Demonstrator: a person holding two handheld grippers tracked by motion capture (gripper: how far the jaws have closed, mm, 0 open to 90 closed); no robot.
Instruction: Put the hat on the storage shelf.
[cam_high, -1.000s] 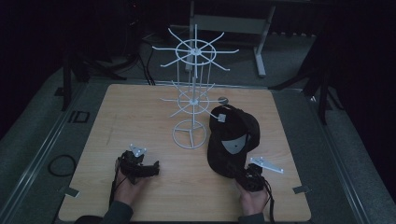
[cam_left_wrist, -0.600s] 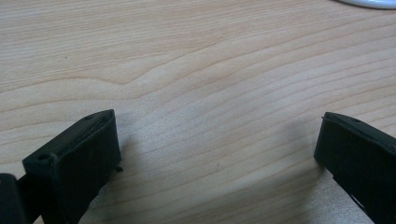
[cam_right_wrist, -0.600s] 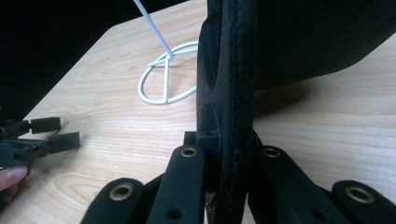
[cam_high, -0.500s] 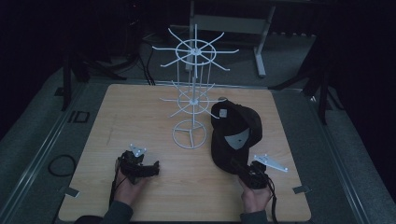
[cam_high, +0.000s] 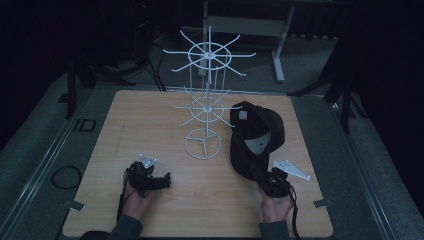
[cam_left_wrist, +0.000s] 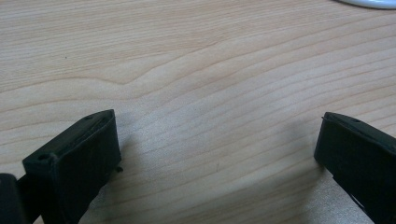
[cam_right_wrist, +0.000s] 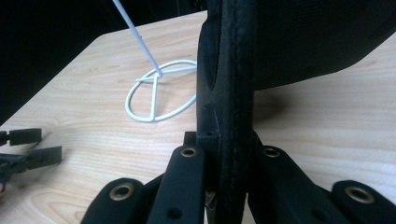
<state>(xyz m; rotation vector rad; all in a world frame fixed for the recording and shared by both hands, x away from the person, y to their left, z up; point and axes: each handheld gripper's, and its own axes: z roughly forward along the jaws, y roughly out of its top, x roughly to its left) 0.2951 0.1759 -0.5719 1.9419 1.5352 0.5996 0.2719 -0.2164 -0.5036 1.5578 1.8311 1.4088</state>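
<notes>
A person's right gripper (cam_high: 266, 178) clamps the brim edge of a black cap (cam_high: 256, 136), its jaws pressed tight on either side of the stitched rim, as the right gripper view shows. The cap rises up and ahead of the claw, its crown beyond the jaw tips and lifted at a tilt above the wooden table (cam_high: 150, 115). A white wire rack (cam_high: 206, 100) stands just to the left of the cap, its ring base ahead and left of the clamped jaws. The left gripper (cam_high: 159, 182) rests low on the table well apart from the cap, its jaws standing wide with bare wood between them.
</notes>
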